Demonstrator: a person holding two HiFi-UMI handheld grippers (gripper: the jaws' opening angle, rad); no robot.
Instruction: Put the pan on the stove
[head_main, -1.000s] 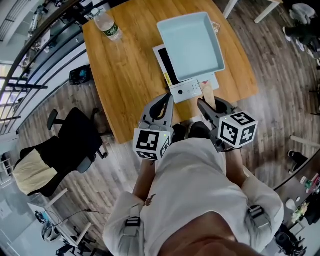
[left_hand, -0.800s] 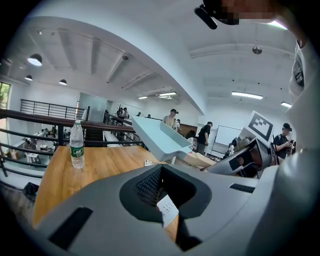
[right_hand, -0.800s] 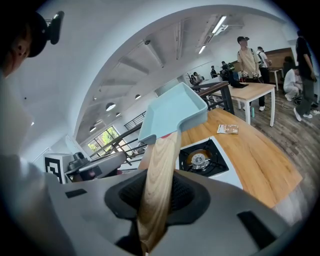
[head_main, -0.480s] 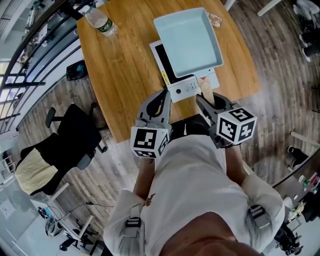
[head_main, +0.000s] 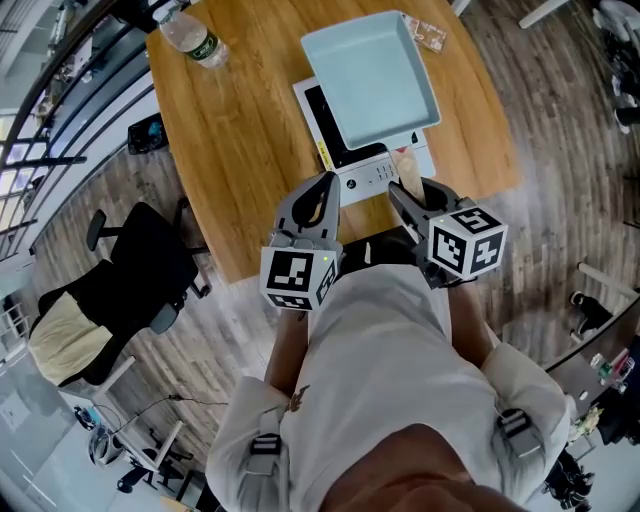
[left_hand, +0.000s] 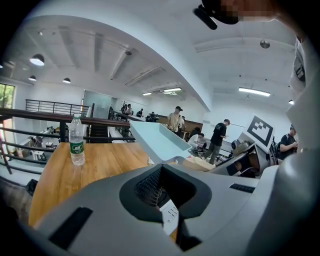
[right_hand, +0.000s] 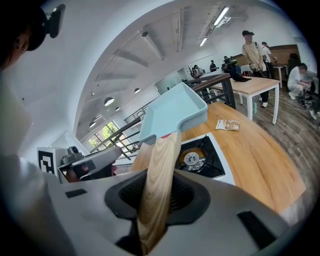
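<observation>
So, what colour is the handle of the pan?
Pale wood grain handle; the right gripper view shows it best.

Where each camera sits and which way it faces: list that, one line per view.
Head view: on the person's head, looking steeply down at table, stove and pan; shows white shirt, left gripper, right gripper.
Left gripper view: on that gripper, facing across the table toward a water bottle; shows its jaws, the shirt.
Right gripper view: on that gripper, facing along the wooden handle it clamps; shows its jaws.
Shared: both gripper views show the pan and the other gripper.
</observation>
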